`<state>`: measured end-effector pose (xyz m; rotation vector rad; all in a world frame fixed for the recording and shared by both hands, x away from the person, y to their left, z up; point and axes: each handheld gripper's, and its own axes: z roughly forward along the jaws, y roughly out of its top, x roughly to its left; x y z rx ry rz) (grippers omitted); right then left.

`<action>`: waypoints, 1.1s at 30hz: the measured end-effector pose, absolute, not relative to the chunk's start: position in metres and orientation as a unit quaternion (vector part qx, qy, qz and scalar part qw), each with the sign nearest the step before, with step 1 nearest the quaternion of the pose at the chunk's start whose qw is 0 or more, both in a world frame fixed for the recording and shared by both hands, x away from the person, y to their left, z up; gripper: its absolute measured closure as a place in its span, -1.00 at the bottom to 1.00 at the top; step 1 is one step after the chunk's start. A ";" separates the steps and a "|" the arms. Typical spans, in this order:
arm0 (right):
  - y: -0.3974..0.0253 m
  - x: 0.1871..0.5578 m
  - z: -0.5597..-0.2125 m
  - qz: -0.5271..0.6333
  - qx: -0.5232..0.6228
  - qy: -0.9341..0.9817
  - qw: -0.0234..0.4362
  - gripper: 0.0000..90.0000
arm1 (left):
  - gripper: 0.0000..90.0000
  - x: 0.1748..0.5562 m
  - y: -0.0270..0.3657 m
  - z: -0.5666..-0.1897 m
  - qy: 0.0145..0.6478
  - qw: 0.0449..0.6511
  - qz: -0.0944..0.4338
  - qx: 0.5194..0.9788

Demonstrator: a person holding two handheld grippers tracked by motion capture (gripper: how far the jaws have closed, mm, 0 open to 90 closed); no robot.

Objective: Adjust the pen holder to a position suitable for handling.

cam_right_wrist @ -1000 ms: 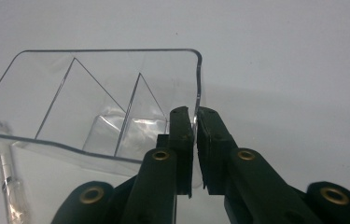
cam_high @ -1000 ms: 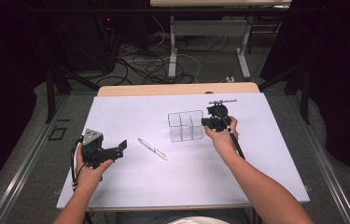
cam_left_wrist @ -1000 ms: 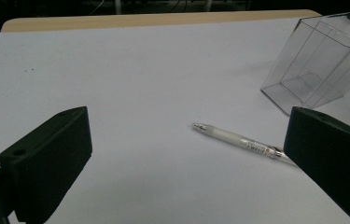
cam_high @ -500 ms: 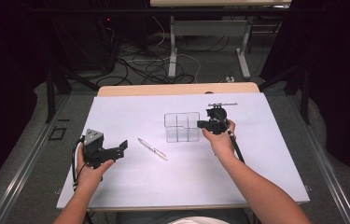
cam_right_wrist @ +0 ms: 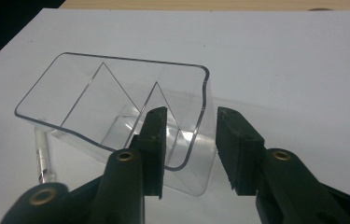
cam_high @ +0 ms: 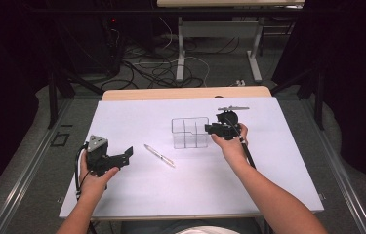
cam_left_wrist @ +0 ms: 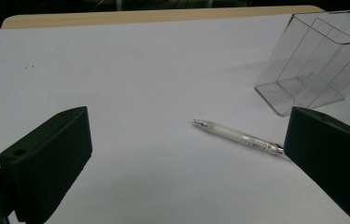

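I see a clear plastic organizer (cam_high: 190,132) standing upright on the white-covered desk (cam_high: 278,161), near the middle and toward the far edge. Thin walls split it into compartments, and I see nothing inside any of them. My right tongs (cam_right_wrist: 190,135) are open, straddling the organizer's near end wall, one jaw inside and one outside; neither pad clearly presses the plastic. My left tongs (cam_high: 122,157) are wide open, held above the desk near its left edge. A white pen (cam_high: 159,155) lies flat on the desk between the left tongs and the organizer, apart from both, just on my side of the organizer. In the left gripper view the pen's tip points away from the organizer, and its barrel carries print too small for me to read.
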<state>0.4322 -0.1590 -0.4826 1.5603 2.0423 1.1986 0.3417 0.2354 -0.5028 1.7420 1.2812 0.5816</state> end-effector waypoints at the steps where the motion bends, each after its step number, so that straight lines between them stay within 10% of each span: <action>1: -0.159 0.431 -0.482 0.418 0.539 0.715 0.153 0.32 | -0.97 0.342 0.236 -0.503 0.515 0.436 0.234 0.700; 33: -0.140 0.412 -0.450 0.390 0.443 0.799 0.116 -0.66 | -0.97 0.340 0.241 -0.502 0.525 0.440 0.230 0.691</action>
